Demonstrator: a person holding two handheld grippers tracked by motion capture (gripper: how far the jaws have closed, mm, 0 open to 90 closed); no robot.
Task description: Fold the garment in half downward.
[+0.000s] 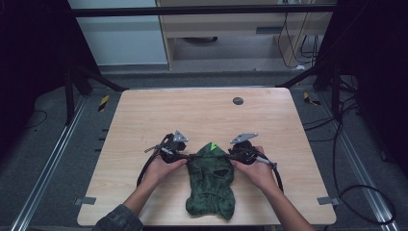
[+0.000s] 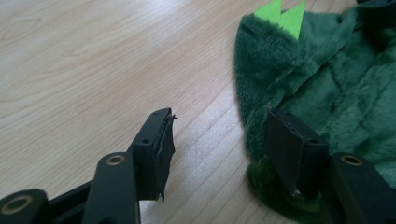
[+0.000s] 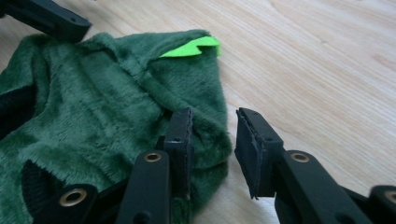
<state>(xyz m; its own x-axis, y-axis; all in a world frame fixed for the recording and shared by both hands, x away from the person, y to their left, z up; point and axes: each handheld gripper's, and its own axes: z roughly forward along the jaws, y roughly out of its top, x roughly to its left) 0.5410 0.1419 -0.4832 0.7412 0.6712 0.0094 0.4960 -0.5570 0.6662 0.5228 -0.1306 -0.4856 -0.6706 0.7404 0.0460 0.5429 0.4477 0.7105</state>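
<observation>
I have the green garment (image 1: 210, 185) lying flat on the near middle of the table (image 1: 202, 115), its pointed end toward the far side with a bright green tab (image 1: 212, 146) at the tip. A dark opening shows in the fabric near its middle.

My left gripper (image 1: 186, 156) sits at the garment's left edge near the pointed end. In the left gripper view (image 2: 217, 149) its jaws stand apart: one is over bare wood, the other rests on the plush edge, and the gap between them shows mostly table. Nothing is pinched.

My right gripper (image 1: 231, 156) mirrors it at the right edge. In the right gripper view (image 3: 212, 144) the jaws are parted by a narrow gap, one pressed into the pile at the garment's border, the other over bare wood just beside it. The fabric edge bulges toward the gap, but the pads are not clamping it.

Both hands rest low on the table, either side of the garment.
</observation>
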